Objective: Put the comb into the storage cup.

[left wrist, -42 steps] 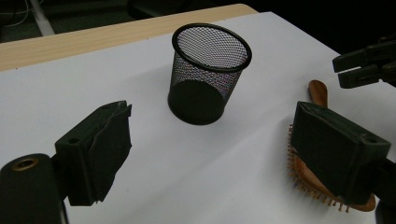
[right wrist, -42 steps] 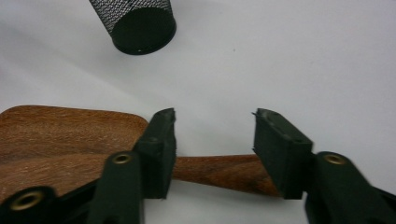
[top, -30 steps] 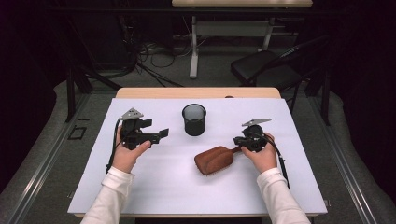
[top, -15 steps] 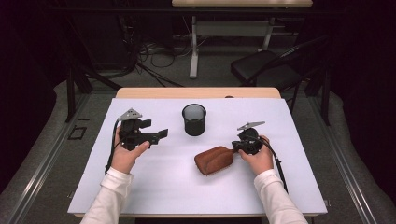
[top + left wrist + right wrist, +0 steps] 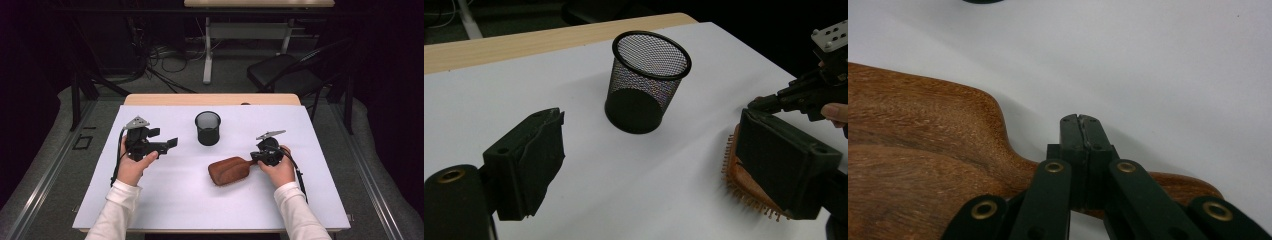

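The brush (image 5: 231, 171) lies bristles-down on the table (image 5: 175, 200), handle pointing toward the right gripper (image 5: 1081, 121), whose jaws are pressed together over it, while the left gripper (image 5: 170, 143) hovers wide apart, farther off.

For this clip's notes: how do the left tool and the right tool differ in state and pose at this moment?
The left tool has its jaws spread wide and grips nothing; the right tool has its jaws pressed together, apparently above the handle of the brown wooden hairbrush, not around it. The left tool sits apart from both the brush and the black mesh cup; the right tool sits right at the brush handle. Both are black, hand-held and low over the white table.
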`<state>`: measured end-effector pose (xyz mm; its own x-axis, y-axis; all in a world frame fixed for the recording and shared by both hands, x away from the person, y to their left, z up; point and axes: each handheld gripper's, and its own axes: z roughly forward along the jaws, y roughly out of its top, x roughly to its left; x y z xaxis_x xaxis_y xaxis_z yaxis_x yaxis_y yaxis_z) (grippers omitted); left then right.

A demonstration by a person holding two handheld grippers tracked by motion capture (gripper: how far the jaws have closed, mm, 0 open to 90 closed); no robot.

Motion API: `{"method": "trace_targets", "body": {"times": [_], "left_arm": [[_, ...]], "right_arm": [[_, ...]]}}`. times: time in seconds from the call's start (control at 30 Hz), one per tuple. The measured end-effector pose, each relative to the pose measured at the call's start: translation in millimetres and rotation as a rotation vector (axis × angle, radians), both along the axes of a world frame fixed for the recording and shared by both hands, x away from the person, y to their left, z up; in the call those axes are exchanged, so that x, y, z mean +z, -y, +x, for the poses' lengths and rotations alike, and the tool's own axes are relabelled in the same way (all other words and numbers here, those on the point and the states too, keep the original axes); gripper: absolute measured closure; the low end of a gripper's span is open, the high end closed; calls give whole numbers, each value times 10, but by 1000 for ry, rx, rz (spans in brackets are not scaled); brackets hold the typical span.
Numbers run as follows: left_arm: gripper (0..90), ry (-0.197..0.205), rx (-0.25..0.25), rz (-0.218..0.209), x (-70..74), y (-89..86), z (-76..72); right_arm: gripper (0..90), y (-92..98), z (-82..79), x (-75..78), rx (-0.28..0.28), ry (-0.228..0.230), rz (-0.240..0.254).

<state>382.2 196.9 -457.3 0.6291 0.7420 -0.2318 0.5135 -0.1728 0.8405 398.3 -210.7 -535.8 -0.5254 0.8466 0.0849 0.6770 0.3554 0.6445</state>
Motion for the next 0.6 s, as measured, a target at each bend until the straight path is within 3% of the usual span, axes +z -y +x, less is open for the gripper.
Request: {"method": "trace_targets", "body": {"times": [0.37, 0.6], "left_arm": [[123, 1, 11, -15, 19, -43, -18], [123, 1, 15, -15, 12, -60, -19]], "right_arm": [[900, 41, -79, 25, 12, -23, -28], [900, 53, -166, 23, 27, -34, -20]]}}
